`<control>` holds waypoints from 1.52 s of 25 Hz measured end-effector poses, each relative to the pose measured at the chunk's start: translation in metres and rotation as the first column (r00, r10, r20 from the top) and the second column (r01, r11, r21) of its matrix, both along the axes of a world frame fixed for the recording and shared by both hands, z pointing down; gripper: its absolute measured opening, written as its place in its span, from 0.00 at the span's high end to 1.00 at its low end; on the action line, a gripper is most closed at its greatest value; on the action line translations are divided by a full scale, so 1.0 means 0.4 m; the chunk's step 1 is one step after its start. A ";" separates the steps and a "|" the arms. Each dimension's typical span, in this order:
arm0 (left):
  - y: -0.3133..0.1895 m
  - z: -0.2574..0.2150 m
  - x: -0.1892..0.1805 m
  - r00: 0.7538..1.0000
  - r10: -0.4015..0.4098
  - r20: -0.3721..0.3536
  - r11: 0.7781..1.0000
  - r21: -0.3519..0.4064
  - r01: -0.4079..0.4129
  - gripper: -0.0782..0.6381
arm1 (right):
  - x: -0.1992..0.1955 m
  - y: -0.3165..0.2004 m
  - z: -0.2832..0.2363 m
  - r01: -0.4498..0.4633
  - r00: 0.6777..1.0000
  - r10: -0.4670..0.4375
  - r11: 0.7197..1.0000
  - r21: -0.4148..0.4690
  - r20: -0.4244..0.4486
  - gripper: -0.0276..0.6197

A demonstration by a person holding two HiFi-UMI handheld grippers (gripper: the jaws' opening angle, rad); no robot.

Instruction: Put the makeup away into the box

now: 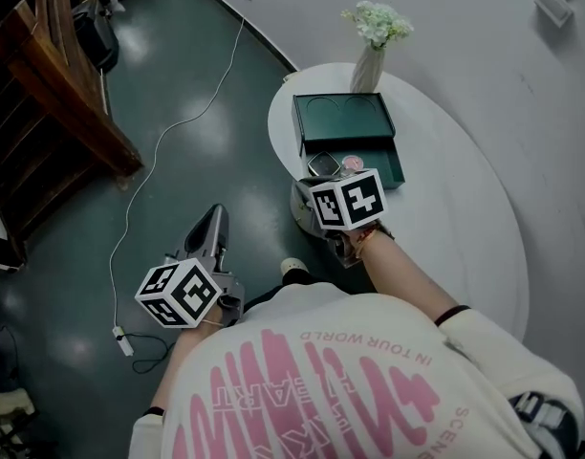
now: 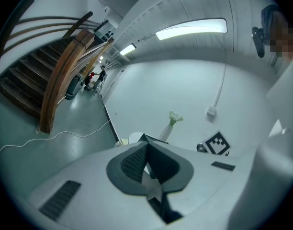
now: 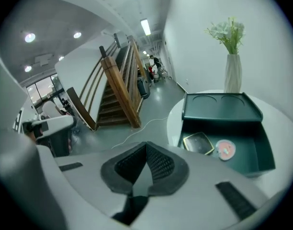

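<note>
A dark green box [image 1: 392,163] stands with its lid [image 1: 342,119] open on the white round table [image 1: 455,218]. Inside lie a dark square compact [image 3: 198,143] and a round pink makeup item [image 3: 225,149]; the head view shows the compact [image 1: 323,164] and the pink item [image 1: 352,163] too. My right gripper [image 3: 146,145] hovers just in front of the box, shut with nothing between its pads. Its marker cube [image 1: 348,199] hides the box's near edge. My left gripper [image 1: 216,216] hangs over the floor left of the table, shut and empty.
A white vase of pale flowers [image 1: 369,60] stands on the table behind the box. A white cable [image 1: 149,161] trails across the dark green floor. A wooden staircase [image 1: 54,94] rises at the left. A white wall runs close behind the table.
</note>
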State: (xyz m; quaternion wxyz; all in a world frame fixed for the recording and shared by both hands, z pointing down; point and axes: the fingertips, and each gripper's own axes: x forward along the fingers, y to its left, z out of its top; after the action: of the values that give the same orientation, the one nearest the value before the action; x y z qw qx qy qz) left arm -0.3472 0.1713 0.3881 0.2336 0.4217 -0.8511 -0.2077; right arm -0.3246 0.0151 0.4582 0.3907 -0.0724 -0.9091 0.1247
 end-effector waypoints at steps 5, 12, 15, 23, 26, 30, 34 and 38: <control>0.022 -0.030 0.017 0.999 -0.005 0.047 1.000 0.012 0.005 0.89 | -0.020 0.074 -0.087 -0.034 0.989 0.051 0.992 -0.124 0.140 0.96; 0.068 -0.051 0.027 0.992 -0.063 0.106 0.998 0.022 0.061 0.89 | -0.018 0.100 -0.199 -0.062 0.928 0.076 0.997 -0.051 0.364 0.96; 0.076 -0.052 0.030 0.990 -0.082 0.116 0.996 0.028 0.079 0.89 | -0.005 0.091 -0.222 -0.096 0.906 0.115 0.993 -0.067 0.407 0.96; 0.062 -0.057 0.056 0.990 -0.086 0.115 0.996 0.031 0.083 0.89 | 0.036 0.051 -0.208 -0.124 0.915 0.137 0.990 -0.059 0.380 0.96; 0.049 -0.059 0.074 0.989 -0.087 0.116 0.996 0.030 0.084 0.89 | 0.056 0.034 -0.215 -0.130 0.911 0.140 0.990 -0.052 0.388 0.96; 0.026 -0.060 0.107 0.990 -0.095 0.100 0.995 0.033 0.092 0.89 | 0.092 0.006 -0.237 -0.136 0.903 0.157 0.988 -0.079 0.401 0.96; -0.010 -0.055 0.150 0.992 -0.098 0.084 0.995 0.036 0.095 0.89 | 0.142 -0.030 -0.240 -0.133 0.907 0.156 0.987 -0.086 0.391 0.96; -0.045 -0.055 0.190 0.994 -0.081 0.080 0.996 0.030 0.079 0.89 | 0.186 -0.050 -0.237 -0.119 0.915 0.125 0.992 -0.039 0.384 0.96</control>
State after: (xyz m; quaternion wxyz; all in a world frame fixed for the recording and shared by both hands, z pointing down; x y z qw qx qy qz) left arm -0.2714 0.1533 0.3661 0.1848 0.3985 -0.8732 -0.2109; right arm -0.2503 -0.0050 0.3635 0.1950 -0.0415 -0.9700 0.1390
